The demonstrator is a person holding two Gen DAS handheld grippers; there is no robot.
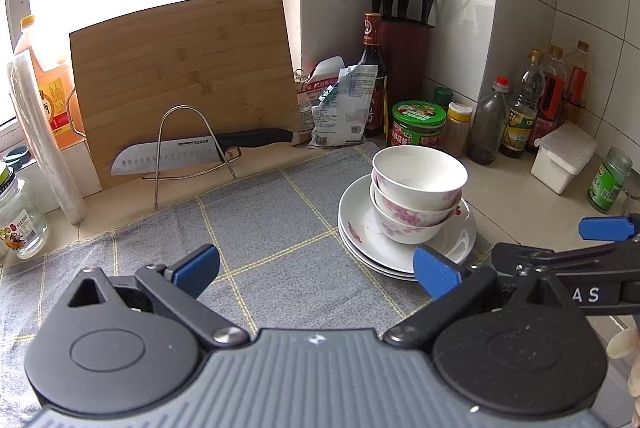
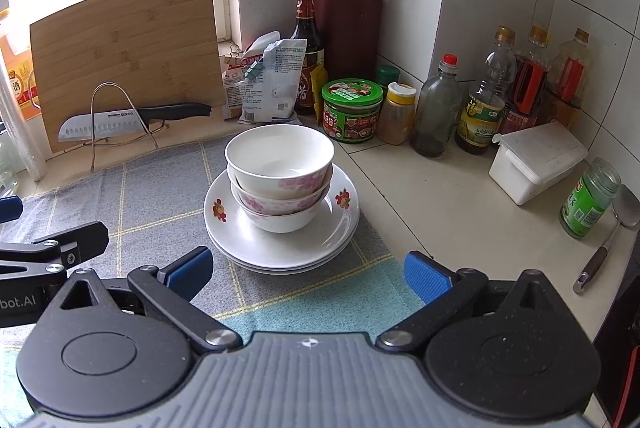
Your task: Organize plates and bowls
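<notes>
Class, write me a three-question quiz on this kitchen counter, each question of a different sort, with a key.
1. True or false: the bowls sit nested on the stack of plates.
2. How many bowls are stacked?
3. The santoku knife rests on: A) the knife block B) the wire rack C) the grey checked cloth

Key: 1 true; 2 three; 3 B. Both the left gripper and right gripper are open and empty.

White bowls bear pink blossoms; white plates show red-orange motifs; grey cloth, yellow checks.
</notes>
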